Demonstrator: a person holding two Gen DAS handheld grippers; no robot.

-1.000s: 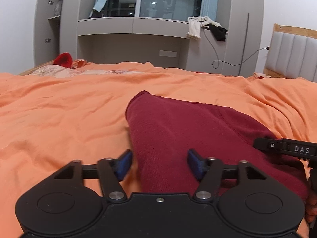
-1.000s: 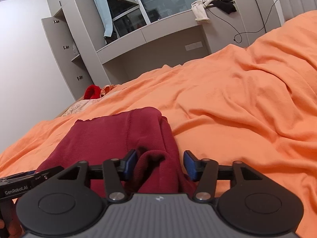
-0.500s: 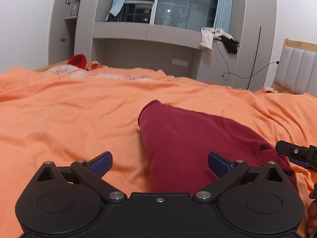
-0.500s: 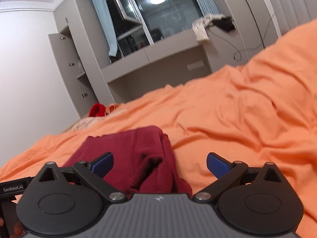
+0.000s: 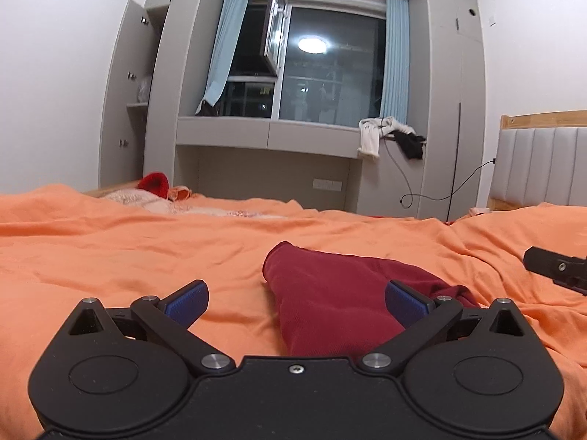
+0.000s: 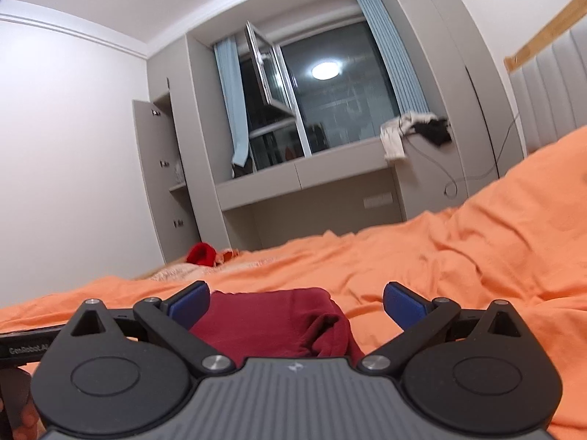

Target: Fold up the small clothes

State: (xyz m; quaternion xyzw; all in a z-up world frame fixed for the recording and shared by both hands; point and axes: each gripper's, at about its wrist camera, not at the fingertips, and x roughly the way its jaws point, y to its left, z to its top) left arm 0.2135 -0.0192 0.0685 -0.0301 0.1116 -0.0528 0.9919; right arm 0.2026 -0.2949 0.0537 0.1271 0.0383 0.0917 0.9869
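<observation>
A dark red garment (image 5: 330,300) lies folded on the orange bedspread (image 5: 110,256). It also shows in the right wrist view (image 6: 279,322), with a bunched fold at its right side. My left gripper (image 5: 295,299) is open and empty, held just above and behind the garment. My right gripper (image 6: 295,299) is open and empty too, raised behind the garment's near edge. Part of the right gripper (image 5: 554,267) shows at the right edge of the left wrist view.
A red item (image 5: 154,183) and pale patterned cloth (image 5: 146,201) lie at the far left of the bed. A grey window desk unit (image 5: 268,135) with clothes (image 5: 370,135) draped on it stands beyond. A padded headboard (image 5: 543,168) is at the right.
Both grippers opened wide, let go of the red garment and drew back and up. The garment now lies on the bed and both views tilt up toward the window.
</observation>
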